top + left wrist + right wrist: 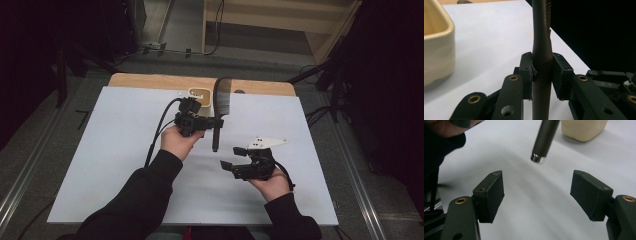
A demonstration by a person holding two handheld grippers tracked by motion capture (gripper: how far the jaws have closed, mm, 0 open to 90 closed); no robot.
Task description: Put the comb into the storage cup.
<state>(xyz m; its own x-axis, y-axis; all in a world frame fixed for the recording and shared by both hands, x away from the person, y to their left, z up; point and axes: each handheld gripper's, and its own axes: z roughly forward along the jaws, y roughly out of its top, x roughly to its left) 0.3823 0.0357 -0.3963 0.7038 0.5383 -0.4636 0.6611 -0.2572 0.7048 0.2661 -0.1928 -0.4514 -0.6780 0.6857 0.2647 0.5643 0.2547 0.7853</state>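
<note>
A dark comb [221, 97] with a long round handle is held upright-tilted over the middle of the white table. My left gripper [216, 122] is shut on the handle [542, 50], with both pads pressing its sides. The toothed head points toward the far edge, and the handle's end hangs free near me. My right gripper [231, 157] stands open just below and to the right of that end. In the right gripper view the jaws [537, 192] are wide apart with nothing between them, and the handle's metal-tipped end [544, 140] hovers beyond them.
A cream rectangular container [199, 97] stands at the far middle of the white table top [115, 160], close behind the left gripper; it also shows as a cream container [436, 47] and a cream container [584, 128]. Dark floor and cables surround the table.
</note>
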